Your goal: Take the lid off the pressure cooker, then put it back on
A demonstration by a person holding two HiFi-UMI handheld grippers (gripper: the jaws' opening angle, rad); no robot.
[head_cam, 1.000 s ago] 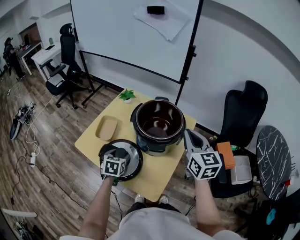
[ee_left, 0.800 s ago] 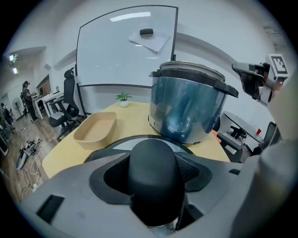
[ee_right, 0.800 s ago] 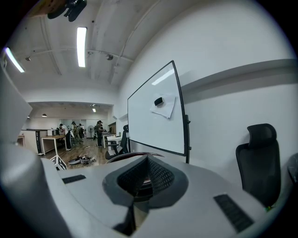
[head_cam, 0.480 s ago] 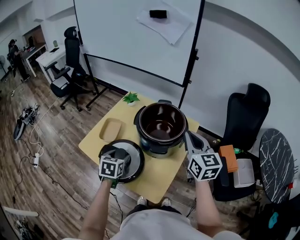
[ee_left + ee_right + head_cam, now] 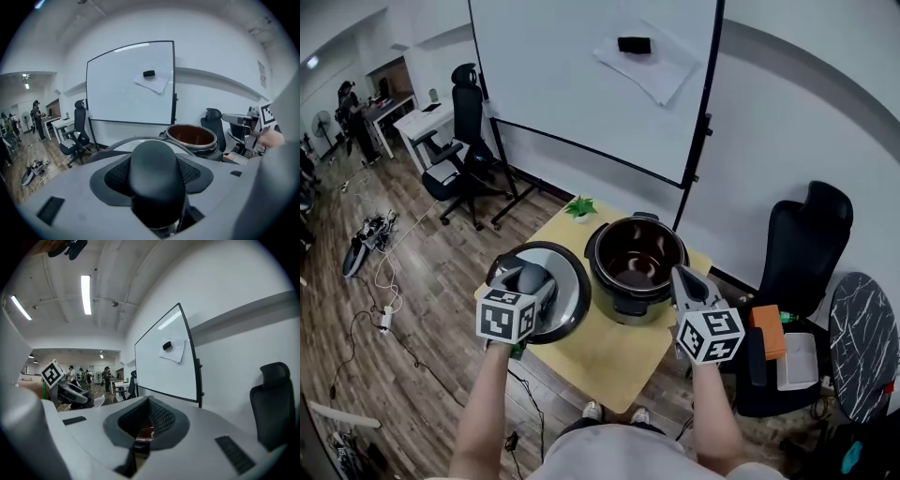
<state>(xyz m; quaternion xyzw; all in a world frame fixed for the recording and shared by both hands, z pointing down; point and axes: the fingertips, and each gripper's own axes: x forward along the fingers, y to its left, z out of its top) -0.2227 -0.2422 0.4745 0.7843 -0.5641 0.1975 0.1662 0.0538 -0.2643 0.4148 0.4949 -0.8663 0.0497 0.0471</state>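
Observation:
The black-rimmed silver lid (image 5: 567,281) hangs tilted in the air, left of the cooker and above the table. My left gripper (image 5: 525,278) is shut on the lid's black knob (image 5: 157,178), which fills the gap between its pads in the left gripper view. The open pressure cooker (image 5: 636,253) stands on the yellow table (image 5: 619,352), its dark brown pot bare; it also shows as the cooker (image 5: 192,136) beyond the lid. My right gripper (image 5: 678,277) rests at the cooker's right side, fingertips together. Its pads (image 5: 161,416) meet, with the pot rim showing below them.
A small potted plant (image 5: 580,206) stands at the table's far corner. A whiteboard on a stand (image 5: 591,75) is behind the table. A black chair (image 5: 802,244) and an orange box (image 5: 766,330) are on the right, office chairs at far left.
The left gripper has lifted the lid off the table by its knob, up and slightly toward the cooker. The right gripper has stayed beside the cooker.

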